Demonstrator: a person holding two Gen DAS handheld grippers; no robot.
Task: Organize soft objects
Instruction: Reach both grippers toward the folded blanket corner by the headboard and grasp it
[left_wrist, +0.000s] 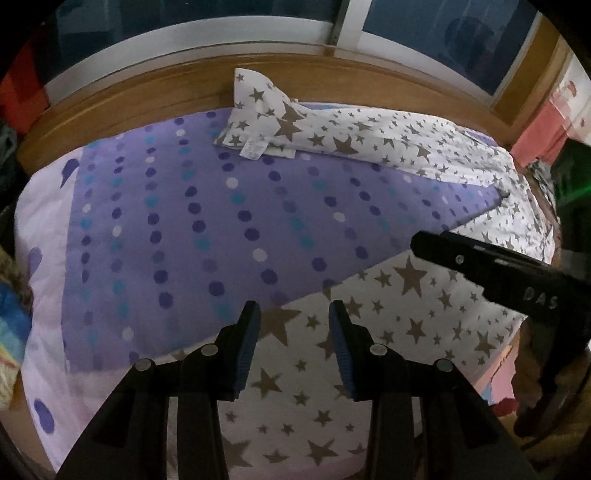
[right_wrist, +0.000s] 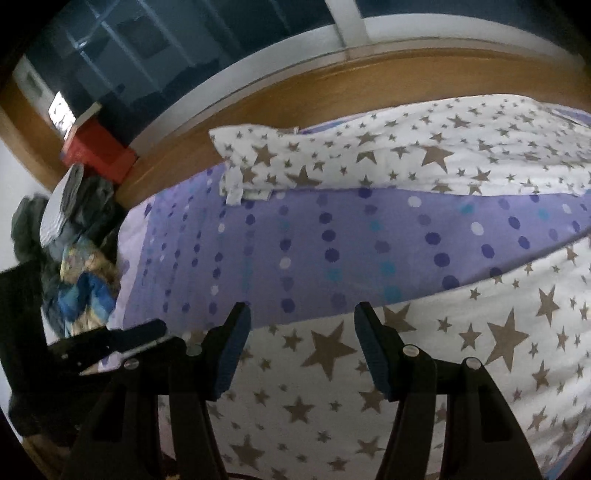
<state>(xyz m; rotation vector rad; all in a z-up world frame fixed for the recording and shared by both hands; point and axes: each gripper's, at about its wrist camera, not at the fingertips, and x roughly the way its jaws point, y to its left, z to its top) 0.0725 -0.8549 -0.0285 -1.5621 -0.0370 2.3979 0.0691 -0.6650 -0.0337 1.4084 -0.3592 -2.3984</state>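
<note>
Both claws gape, nothing between the blue pads: left claw (left_wrist: 293, 314) and right claw (right_wrist: 302, 314) each hover just above the near part of the star duvet (left_wrist: 369, 350), not touching it. Duvet white with grey-brown stars, folded back so a diagonal edge runs across the bed; a second bunched length of it lies along the far side by the wooden headboard (left_wrist: 147, 92). Star pillow (left_wrist: 262, 114) at the far edge, one corner propped up against the headboard, a white tag hanging at its front. Between pillow and near duvet, the purple dotted sheet (left_wrist: 221, 221) lies exposed and fairly flat. Right claw's black body shows at the right edge of the left view. Heap of clothes (right_wrist: 77, 258) beside the bed, red box (right_wrist: 99, 151) behind it.
</note>
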